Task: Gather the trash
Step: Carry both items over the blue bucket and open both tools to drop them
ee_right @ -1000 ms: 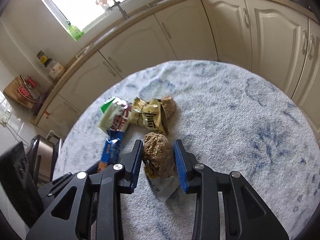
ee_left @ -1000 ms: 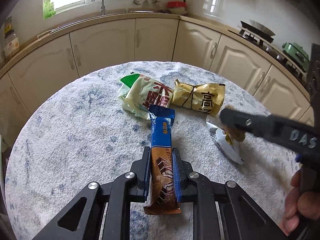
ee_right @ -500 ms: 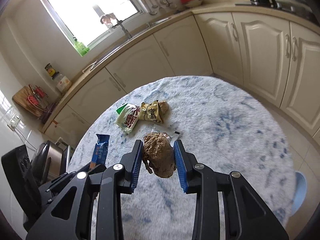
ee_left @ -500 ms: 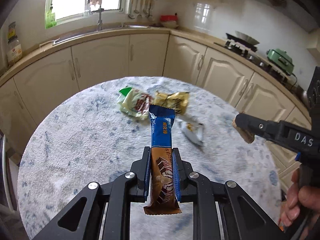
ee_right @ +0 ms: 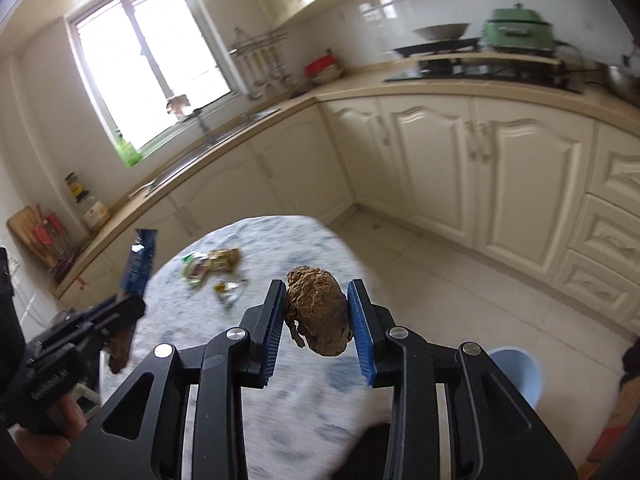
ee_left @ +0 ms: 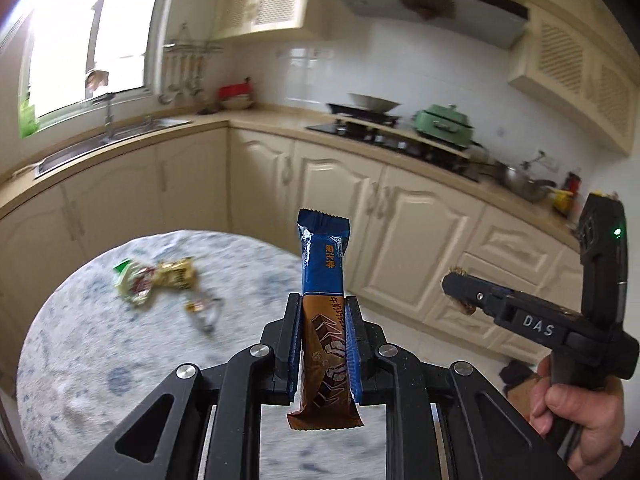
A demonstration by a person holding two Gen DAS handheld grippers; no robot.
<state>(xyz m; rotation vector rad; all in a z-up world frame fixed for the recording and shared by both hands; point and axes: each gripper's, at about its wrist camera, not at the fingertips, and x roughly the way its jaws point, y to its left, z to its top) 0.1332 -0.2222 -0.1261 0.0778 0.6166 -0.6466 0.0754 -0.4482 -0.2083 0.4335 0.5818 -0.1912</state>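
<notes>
My left gripper (ee_left: pixel 323 304) is shut on a blue and brown snack bar wrapper (ee_left: pixel 324 320) and holds it upright, high above the round table (ee_left: pixel 80 360). My right gripper (ee_right: pixel 317 292) is shut on a brown crumpled lump (ee_right: pixel 318 312), also lifted well above the table. The right gripper also shows in the left wrist view (ee_left: pixel 460 292). Left on the table are a green and white wrapper (ee_left: pixel 130 282), a gold wrapper (ee_left: pixel 178 276) and a small clear wrapper (ee_left: pixel 204 310).
A light blue bin (ee_right: pixel 516 372) stands on the floor to the right of the table. Cream cabinets (ee_right: pixel 480 184) and a counter with a stove and a green pot (ee_left: pixel 442 124) curve round the room. A tiled floor (ee_right: pixel 420 272) lies between.
Both grippers have risen from table height and swung to the right, each carrying its item. The table and the remaining wrappers now sit lower and to the left in both views.
</notes>
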